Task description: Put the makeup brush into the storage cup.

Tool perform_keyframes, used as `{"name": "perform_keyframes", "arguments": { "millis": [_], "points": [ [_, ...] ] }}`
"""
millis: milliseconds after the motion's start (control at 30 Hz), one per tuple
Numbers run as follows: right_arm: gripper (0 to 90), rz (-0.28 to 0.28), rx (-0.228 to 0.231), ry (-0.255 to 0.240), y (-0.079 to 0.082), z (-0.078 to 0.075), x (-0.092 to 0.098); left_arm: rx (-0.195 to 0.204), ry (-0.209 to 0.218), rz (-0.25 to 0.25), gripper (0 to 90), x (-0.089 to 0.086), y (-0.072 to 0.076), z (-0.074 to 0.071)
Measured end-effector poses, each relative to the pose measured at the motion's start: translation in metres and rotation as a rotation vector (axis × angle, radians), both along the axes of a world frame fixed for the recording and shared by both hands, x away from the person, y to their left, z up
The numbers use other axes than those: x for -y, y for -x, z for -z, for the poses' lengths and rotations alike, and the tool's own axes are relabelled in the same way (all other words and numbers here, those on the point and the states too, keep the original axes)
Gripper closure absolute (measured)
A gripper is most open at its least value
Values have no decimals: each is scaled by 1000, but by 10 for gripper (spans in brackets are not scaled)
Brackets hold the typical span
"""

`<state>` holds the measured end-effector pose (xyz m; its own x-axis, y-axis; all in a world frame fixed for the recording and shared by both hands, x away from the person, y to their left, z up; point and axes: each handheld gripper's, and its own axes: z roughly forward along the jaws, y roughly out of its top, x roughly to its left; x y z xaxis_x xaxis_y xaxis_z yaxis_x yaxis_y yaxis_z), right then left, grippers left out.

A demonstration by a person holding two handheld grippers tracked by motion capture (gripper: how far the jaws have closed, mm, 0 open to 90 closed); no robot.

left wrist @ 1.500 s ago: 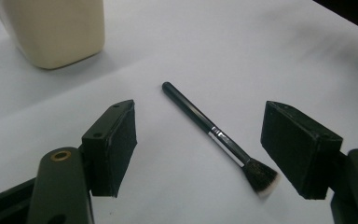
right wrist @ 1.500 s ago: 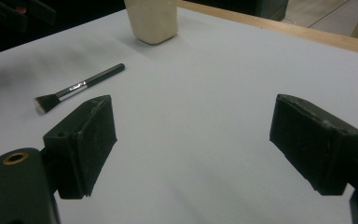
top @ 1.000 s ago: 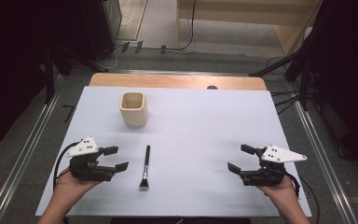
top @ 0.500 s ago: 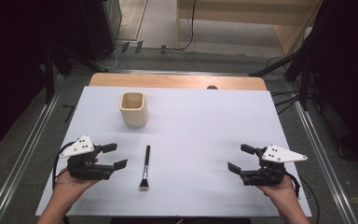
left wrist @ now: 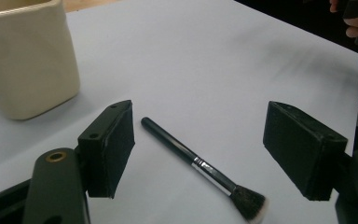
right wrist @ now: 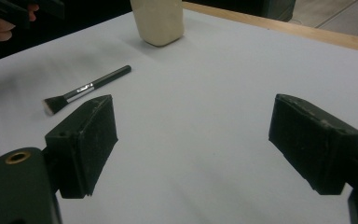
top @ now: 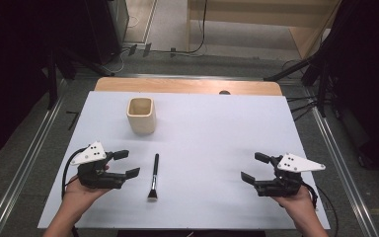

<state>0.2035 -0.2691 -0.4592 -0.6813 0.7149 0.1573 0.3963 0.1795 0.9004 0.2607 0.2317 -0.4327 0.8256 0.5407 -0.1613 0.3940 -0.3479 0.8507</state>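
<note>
Two open grippers are resting near a makeup brush on the white tabletop.

The brush point(top: 153, 176) is lying flat just in front of the cream cup point(top: 141, 115), bristles toward the person. The left gripper point(top: 126, 164) is sitting just beside the brush, jaws spread wide and holding nothing; the right gripper point(top: 254, 167) is waiting well apart from the brush, jaws likewise wide and empty.

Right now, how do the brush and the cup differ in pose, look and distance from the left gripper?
The brush lies flat on the table, bristles toward the person; the cup stands upright, mouth open. The brush is thin and black with a metal band; the cup is squat, cream and square-sided. The brush lies just beside the open left gripper, while the cup stands farther back. Both rest untouched on the white surface.
</note>
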Motion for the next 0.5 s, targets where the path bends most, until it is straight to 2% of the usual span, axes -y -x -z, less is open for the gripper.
{"name": "perform_keyframes", "arguments": {
  "millis": [267, 500],
  "points": [
    [159, -4, -1, -2, 0, 0, -1, -4, -13, 25, 252, 11, -1, 1],
    [159, -2, -1, -1, 0, 0, -1, -4, -5, 23, 248, 18, -4, 1]
  ]
}}
